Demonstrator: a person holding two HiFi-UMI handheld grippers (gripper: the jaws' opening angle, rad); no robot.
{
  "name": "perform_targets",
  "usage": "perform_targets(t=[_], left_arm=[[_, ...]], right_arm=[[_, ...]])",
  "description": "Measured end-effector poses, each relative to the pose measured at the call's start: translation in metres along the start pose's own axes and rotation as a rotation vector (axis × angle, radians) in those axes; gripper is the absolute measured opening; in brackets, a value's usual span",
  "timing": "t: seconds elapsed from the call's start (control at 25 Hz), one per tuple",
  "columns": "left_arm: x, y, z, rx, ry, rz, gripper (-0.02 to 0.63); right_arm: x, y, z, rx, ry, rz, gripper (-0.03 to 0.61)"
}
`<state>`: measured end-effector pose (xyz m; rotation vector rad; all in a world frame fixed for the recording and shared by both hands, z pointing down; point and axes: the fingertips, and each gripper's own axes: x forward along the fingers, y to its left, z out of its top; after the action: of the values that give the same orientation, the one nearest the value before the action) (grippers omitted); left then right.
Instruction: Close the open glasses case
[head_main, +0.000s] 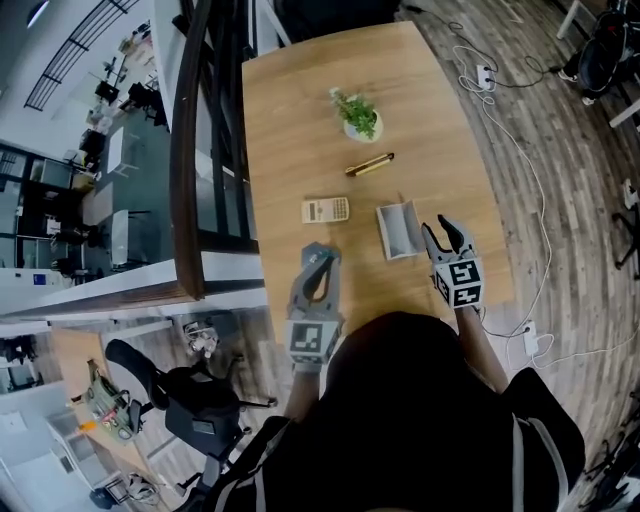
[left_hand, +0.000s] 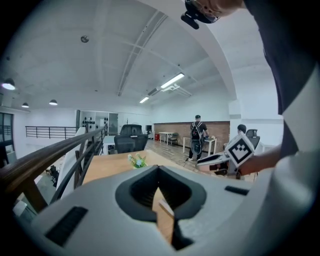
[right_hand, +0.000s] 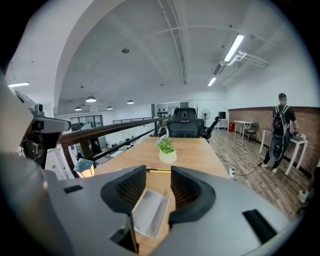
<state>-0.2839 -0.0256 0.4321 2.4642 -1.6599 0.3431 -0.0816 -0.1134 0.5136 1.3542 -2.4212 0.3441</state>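
Observation:
The open glasses case (head_main: 400, 230), pale grey with its lid standing up, lies on the wooden table (head_main: 300, 120) near the right edge. My right gripper (head_main: 437, 228) is just to the right of the case and open, with nothing between its jaws. In the right gripper view the case (right_hand: 150, 212) shows through the gap of the right gripper (right_hand: 158, 172), a little ahead and below. My left gripper (head_main: 320, 252) hovers left of the case and nearer the table's front edge, its jaws closed tip to tip and empty. In its own view the left gripper (left_hand: 159, 169) is shut.
A calculator (head_main: 326, 210) lies left of the case, with a gold pen (head_main: 370, 164) and a small potted plant (head_main: 357, 115) farther back. A dark railing (head_main: 185, 150) runs along the table's left side. Cables and a power strip (head_main: 484, 75) lie on the floor at the right.

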Motion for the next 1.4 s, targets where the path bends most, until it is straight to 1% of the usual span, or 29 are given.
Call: perform_targets(t=[0.08, 0.24, 0.36, 0.52, 0.64, 0.76, 0.84, 0.96, 1.2, 1.28, 1.32, 1.4], left_arm=[[-0.005, 0.002, 0.0, -0.025, 0.005, 0.018, -0.002], [-0.01, 0.008, -0.005, -0.042, 0.019, 0.033, -0.002], [-0.013, 0.011, -0.007, -0.034, 0.028, 0.033, -0.002], [-0.015, 0.013, -0.017, -0.008, 0.025, 0.021, -0.002], [-0.018, 0.013, -0.021, -0.015, 0.029, 0.016, -0.002], [-0.02, 0.01, -0.015, -0.044, 0.052, 0.021, -0.002], [-0.019, 0.011, -0.014, -0.049, 0.046, 0.022, -0.002], [-0.019, 0.012, -0.015, -0.039, 0.04, 0.02, -0.002], [-0.018, 0.021, -0.013, -0.047, 0.046, 0.043, -0.002], [-0.018, 0.023, -0.014, -0.031, 0.045, 0.044, -0.002], [-0.018, 0.024, -0.015, -0.022, 0.044, 0.043, -0.002], [-0.016, 0.023, -0.016, -0.02, 0.045, 0.043, -0.002]], right_arm=[[0.008, 0.0, -0.01, 0.018, 0.02, -0.001, 0.15], [0.027, -0.004, -0.028, 0.05, 0.057, -0.004, 0.149], [0.054, -0.012, -0.06, 0.145, 0.114, -0.013, 0.149], [0.093, -0.028, -0.108, 0.269, 0.22, -0.041, 0.149], [0.113, -0.03, -0.14, 0.366, 0.294, -0.04, 0.149], [0.122, -0.027, -0.161, 0.423, 0.356, -0.042, 0.149], [0.126, -0.024, -0.172, 0.441, 0.39, -0.039, 0.149], [0.13, -0.021, -0.183, 0.438, 0.416, -0.036, 0.149], [0.133, -0.021, -0.179, 0.43, 0.411, -0.027, 0.149], [0.133, -0.022, -0.178, 0.421, 0.411, -0.025, 0.145], [0.132, -0.023, -0.178, 0.417, 0.413, -0.026, 0.136], [0.131, -0.024, -0.179, 0.41, 0.42, -0.03, 0.074]])
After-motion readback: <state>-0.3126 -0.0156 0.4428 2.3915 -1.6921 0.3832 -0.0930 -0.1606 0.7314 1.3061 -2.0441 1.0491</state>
